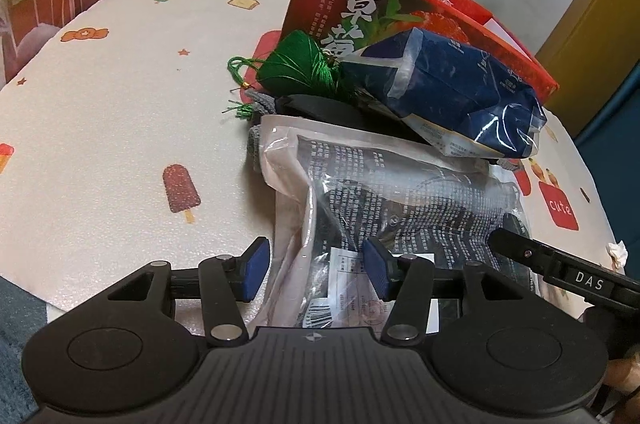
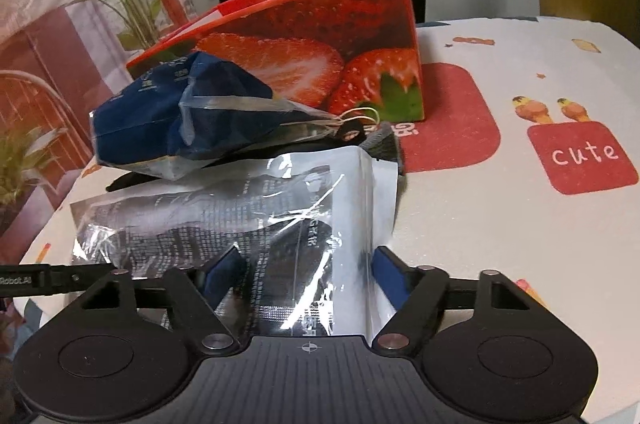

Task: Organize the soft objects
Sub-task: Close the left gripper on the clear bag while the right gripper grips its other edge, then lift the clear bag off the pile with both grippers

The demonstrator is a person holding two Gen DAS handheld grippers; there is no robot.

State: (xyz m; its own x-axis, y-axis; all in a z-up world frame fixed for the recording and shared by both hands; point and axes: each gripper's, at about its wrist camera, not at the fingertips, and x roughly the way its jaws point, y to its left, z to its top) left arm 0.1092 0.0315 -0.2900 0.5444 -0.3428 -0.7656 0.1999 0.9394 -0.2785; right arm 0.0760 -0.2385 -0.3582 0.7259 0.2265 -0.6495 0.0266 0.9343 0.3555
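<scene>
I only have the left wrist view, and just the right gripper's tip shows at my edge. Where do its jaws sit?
Observer: The right gripper straddles the clear bag, one jaw on each side. I cannot tell whether they press on it.
Operator: What is on the red box's far face?
Observer: The red box shows large cut strawberries there.
Operator: Anything at the blue bag's gathered end?
Observer: The blue bag narrows to a small black tag with a thin gold loop.
</scene>
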